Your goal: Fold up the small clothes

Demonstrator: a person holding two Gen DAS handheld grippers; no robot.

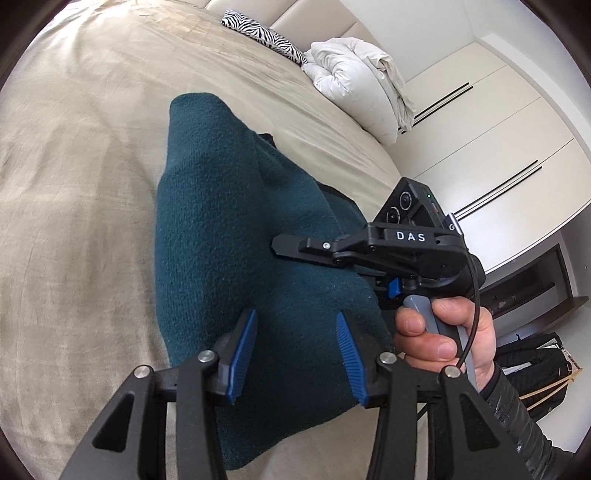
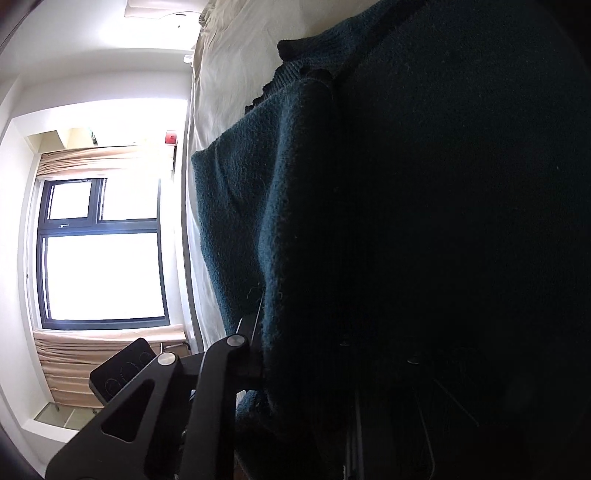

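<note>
A dark teal knit garment point(image 1: 236, 229) is lying in a heap on the beige bed point(image 1: 81, 184), toward its right edge, while a zebra-print pillow point(image 1: 263, 35) and a bundled white duvet point(image 1: 360, 74) are sitting up by the head end. The left gripper point(image 1: 297, 354) is hovering over the garment's near end with its blue pads point(image 1: 242, 354) spread apart, gripping nothing. The right gripper point(image 1: 295, 249) is reaching in sideways from the bed's right edge, its fingers pushed into the knit cloth, which is draping over its camera, so I cannot tell whether it is clamped.
</note>
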